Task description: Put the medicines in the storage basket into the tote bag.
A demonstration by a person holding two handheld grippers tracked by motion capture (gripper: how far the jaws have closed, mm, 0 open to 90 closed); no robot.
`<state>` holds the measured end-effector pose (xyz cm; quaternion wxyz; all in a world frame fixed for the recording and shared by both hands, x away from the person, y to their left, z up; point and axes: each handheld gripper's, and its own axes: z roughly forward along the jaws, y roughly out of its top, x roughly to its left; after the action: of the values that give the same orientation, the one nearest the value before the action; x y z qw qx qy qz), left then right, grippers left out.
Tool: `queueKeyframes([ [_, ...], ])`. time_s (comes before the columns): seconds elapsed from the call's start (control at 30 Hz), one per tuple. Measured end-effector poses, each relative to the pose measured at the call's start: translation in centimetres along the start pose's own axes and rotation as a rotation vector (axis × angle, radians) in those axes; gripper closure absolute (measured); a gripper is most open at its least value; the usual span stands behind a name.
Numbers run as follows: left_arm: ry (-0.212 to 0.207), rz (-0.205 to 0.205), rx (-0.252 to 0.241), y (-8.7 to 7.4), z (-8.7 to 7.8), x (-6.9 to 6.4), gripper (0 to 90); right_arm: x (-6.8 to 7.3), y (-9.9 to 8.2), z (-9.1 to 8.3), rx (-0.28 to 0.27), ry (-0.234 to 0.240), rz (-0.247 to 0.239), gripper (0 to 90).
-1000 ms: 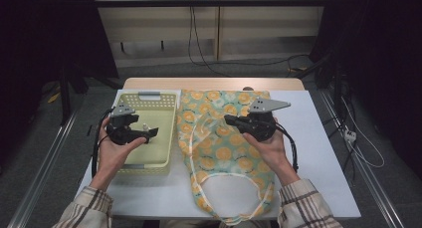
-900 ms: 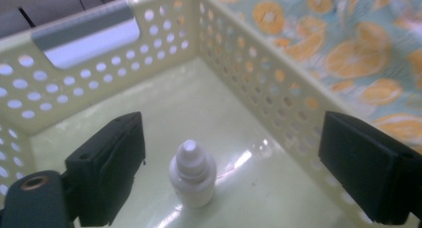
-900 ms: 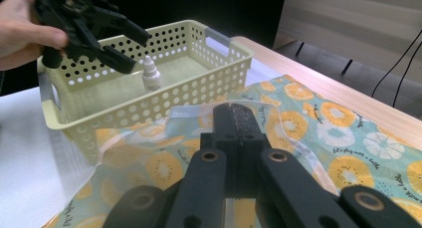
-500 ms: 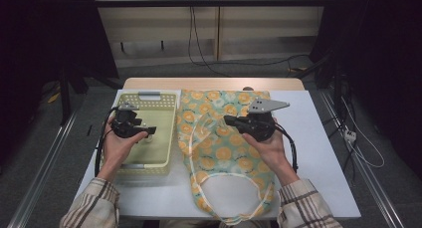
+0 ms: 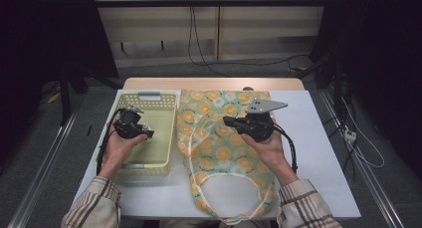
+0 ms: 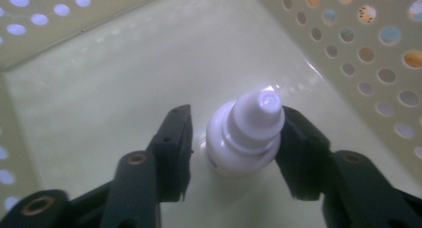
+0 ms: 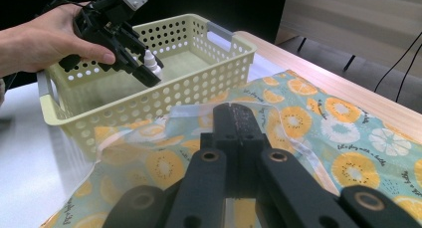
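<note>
I see a white table (image 5: 318, 153) with a pale wooden strip (image 5: 214, 83) along its far edge. Two things lie directly on it. Below my left gripper (image 5: 142, 134) sits a pale yellow perforated basket (image 5: 164, 108), set lengthwise on the table's left half — grey handles at its near and far ends. Just beside it, under my right gripper (image 5: 229, 121), a cloth bag (image 5: 219, 158) printed with orange slices lies flat, stretching from the far strip to the near edge, its white-rimmed mouth toward me. Bare white tabletop lies beyond the right gripper — and a narrower strip outside the basket.
</note>
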<state>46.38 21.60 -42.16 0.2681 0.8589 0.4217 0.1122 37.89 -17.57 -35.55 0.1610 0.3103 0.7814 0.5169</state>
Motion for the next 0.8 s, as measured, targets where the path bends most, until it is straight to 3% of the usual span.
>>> queueKeyframes([
  [0.13, -0.002, 0.013, 0.021, 0.2, 0.3, -0.1, 59.3, 0.0, 0.0, 0.1, 0.003, 0.002, -0.001, 90.0],
  [0.43, 0.008, 0.018, 0.023, 0.4, 0.1, -0.2, 60.4, -0.1, -0.1, 0.1, 0.003, 0.0, 0.002, 90.0],
  [0.67, 0.004, 0.006, -0.041, 0.4, -1.1, -0.1, 60.5, -0.1, -0.1, 0.1, 0.003, 0.001, 0.003, 90.0],
  [0.8, -0.011, -0.012, -0.113, 0.4, -2.2, -0.2, 60.4, -0.2, -0.1, 0.1, 0.002, -0.001, 0.005, 90.0],
])
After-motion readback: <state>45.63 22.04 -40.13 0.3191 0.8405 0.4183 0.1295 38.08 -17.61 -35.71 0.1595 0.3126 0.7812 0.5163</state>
